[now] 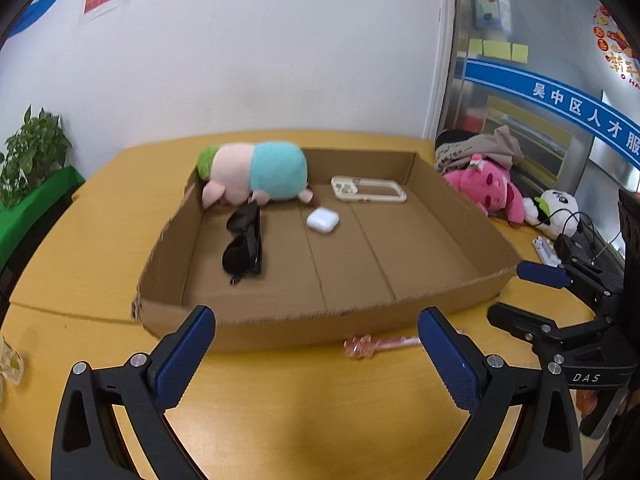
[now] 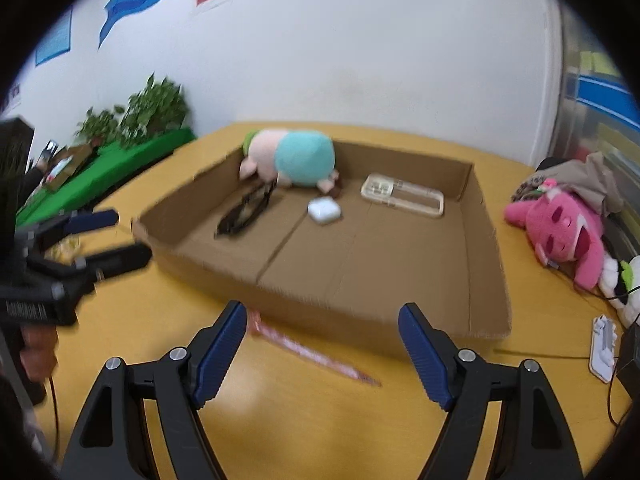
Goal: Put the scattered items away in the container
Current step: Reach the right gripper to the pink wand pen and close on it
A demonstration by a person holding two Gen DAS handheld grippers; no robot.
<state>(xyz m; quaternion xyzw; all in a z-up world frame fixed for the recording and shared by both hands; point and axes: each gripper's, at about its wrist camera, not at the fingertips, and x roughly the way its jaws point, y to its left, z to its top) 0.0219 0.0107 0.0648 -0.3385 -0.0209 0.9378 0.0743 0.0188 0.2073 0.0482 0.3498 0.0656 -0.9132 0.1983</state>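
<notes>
A shallow cardboard tray [image 1: 256,330] [image 2: 320,308] lies on the yellow table. In it are a pig plush in a teal shirt [image 1: 256,176] [image 2: 292,158], black sunglasses [image 1: 244,242] [image 2: 244,210], a white earbud case [image 1: 322,220] [image 2: 323,210] and a clear phone case [image 1: 368,190] [image 2: 402,194]. A pink translucent wand [image 1: 380,346] [image 2: 312,354] lies on the table in front of the tray. My left gripper [image 1: 316,354] is open and empty before the tray. My right gripper [image 2: 322,354] is open and empty over the wand; it also shows in the left wrist view [image 1: 516,292].
A pink plush [image 1: 486,188] [image 2: 560,232], a white plush [image 1: 554,210], clothing and cables lie on the table to the right. A white object [image 2: 604,344] lies near the right edge. Potted plants [image 1: 32,156] [image 2: 152,112] stand left. The wall is behind.
</notes>
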